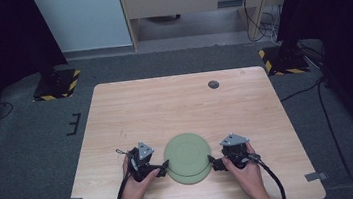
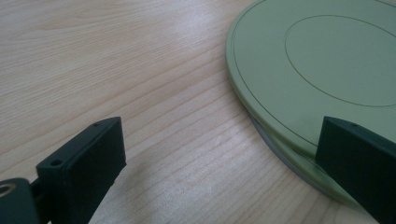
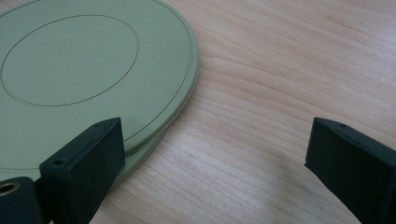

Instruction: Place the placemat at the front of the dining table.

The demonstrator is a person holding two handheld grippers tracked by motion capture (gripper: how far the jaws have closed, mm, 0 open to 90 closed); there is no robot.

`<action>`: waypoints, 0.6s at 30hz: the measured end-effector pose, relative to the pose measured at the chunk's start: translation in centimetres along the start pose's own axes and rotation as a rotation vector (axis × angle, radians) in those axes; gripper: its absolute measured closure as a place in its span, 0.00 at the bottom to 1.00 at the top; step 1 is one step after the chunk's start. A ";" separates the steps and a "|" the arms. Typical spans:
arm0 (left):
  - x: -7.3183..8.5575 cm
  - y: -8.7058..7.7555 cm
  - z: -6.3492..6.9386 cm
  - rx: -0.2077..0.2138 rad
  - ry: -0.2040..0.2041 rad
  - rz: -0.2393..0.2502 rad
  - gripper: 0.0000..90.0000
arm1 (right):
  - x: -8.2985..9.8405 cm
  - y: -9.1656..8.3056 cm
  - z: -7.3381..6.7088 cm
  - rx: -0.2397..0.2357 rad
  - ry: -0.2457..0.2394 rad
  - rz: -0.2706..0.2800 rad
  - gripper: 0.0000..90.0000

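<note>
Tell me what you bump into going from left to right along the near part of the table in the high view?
Left gripper → stacked green plates → right gripper. All sit on the wooden table, and both grippers have their jaws spread open beside the plates' edges.

A small dark disc (image 1: 213, 84) lies near the table's (image 1: 174, 99) far edge.

Overhead looks down; gripper views closely share the plates (image 1: 188, 157).

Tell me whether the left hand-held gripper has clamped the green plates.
No, the left hand-held gripper is open, jaws wide apart beside the green plates.
</note>
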State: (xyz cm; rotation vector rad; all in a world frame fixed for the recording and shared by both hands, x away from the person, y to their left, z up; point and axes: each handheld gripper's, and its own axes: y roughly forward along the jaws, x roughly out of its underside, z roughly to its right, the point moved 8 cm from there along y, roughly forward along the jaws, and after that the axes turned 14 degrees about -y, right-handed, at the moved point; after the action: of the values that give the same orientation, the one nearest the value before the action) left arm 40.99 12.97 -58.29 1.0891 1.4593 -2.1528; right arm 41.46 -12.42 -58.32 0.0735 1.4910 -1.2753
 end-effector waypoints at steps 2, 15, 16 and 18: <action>-0.1 0.2 0.0 -0.006 -0.008 0.005 0.01 | -0.1 0.1 0.2 0.008 0.000 0.001 0.05; 0.1 0.1 0.2 0.002 -0.010 -0.003 0.02 | -0.1 0.0 0.1 0.005 0.007 0.001 0.07; 0.2 0.1 0.3 -0.002 -0.004 -0.003 0.02 | -0.2 -0.1 -0.3 -0.005 -0.004 0.005 0.07; 0.1 0.1 0.2 -0.009 -0.002 -0.002 0.02 | -0.2 -0.1 -0.4 -0.004 -0.005 0.003 0.06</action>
State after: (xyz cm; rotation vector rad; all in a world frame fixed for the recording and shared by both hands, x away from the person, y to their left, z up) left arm 40.90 12.70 -58.42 1.0826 1.4685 -2.1461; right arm 41.24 -12.03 -58.21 0.0699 1.4886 -1.2700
